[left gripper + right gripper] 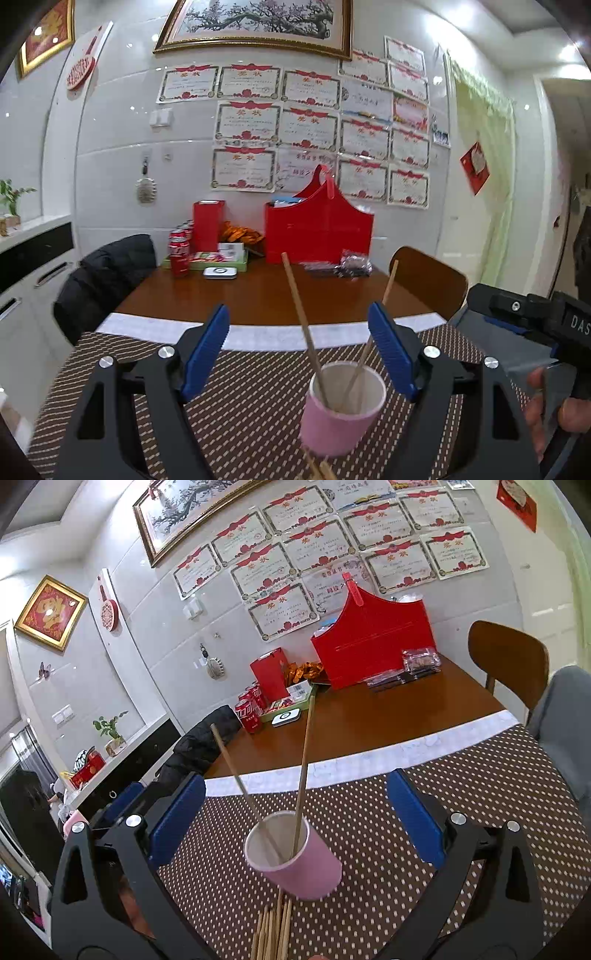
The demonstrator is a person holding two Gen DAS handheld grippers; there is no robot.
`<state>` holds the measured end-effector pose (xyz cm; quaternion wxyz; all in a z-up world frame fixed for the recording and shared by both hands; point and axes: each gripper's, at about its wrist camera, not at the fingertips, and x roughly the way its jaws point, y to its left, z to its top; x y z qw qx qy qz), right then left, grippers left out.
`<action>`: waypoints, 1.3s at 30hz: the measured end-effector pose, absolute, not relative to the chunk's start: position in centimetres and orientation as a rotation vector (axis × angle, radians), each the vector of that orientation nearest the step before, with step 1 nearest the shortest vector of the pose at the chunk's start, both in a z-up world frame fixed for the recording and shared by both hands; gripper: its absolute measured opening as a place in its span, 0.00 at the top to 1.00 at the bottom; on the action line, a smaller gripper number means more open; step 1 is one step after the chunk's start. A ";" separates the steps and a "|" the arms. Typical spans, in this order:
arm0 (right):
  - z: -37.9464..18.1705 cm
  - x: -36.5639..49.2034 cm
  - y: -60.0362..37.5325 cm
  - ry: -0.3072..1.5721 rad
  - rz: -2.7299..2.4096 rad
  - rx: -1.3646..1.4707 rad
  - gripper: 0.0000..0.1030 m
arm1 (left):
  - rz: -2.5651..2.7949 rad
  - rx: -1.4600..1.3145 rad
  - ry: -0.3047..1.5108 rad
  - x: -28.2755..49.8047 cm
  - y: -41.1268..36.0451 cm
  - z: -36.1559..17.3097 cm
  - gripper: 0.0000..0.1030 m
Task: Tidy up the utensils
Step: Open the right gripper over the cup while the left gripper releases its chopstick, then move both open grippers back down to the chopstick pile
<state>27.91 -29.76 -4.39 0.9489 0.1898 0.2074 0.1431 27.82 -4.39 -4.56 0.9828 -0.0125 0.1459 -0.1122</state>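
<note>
A pink paper cup (341, 410) (295, 856) stands upright on a brown dotted placemat (240, 413) (461, 794). Two wooden chopsticks (304, 328) (303, 771) stand in it, leaning apart. A bundle of several loose chopsticks (273, 930) lies on the mat just in front of the cup; its tips show in the left wrist view (317, 467). My left gripper (299, 350) is open and empty, above and behind the cup. My right gripper (295, 819) is open and empty, its jaws wide on either side of the cup. The right gripper's body (535, 321) shows at the right of the left wrist view.
The wooden table (258, 295) (369, 720) holds a red basket (317, 229) (373, 642), a red box (208, 225), cola cans (179, 254) (249, 712), a tray of snacks (218, 258) and dark packets (343, 267) near the wall. A brown chair (509, 661) stands right, a jacket-draped chair (103, 280) left.
</note>
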 end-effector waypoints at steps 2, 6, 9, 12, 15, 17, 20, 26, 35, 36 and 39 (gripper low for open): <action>-4.2 26.6 -29.6 0.429 0.288 0.374 0.06 | -0.209 -0.005 0.301 26.6 -4.3 -4.1 0.26; -3.9 24.2 -29.5 0.435 0.287 0.353 0.06 | -0.192 0.007 0.328 24.3 -3.9 -3.3 0.26; -3.9 22.4 -29.3 0.447 0.281 0.333 0.06 | -0.179 0.000 0.376 23.0 -3.3 -3.0 0.26; -4.4 20.6 -29.5 0.470 0.275 0.330 0.06 | -0.181 -0.024 0.437 21.7 -2.3 -3.4 0.26; -5.4 19.2 -29.6 0.501 0.265 0.316 0.06 | -0.189 -0.040 0.516 20.7 -1.7 -4.5 0.26; -6.3 18.4 -29.7 0.529 0.257 0.305 0.06 | -0.182 -0.033 0.561 20.1 -1.7 -5.7 0.26; -7.6 17.4 -29.8 0.559 0.252 0.298 0.06 | -0.158 -0.003 0.614 18.9 -1.7 -8.1 0.26; -10.3 16.2 -29.5 0.630 0.251 0.281 0.06 | -0.149 0.017 0.745 17.4 -1.9 -13.6 0.26; -13.8 16.2 -29.5 0.710 0.241 0.302 0.06 | -0.182 0.100 0.894 16.4 -4.8 -19.7 0.26; -14.2 16.3 -29.5 0.721 0.239 0.302 0.06 | -0.184 0.115 0.910 16.4 -5.1 -20.5 0.26; -14.9 16.5 -29.6 0.740 0.234 0.304 0.06 | -0.201 0.119 0.918 16.6 -5.5 -21.5 0.24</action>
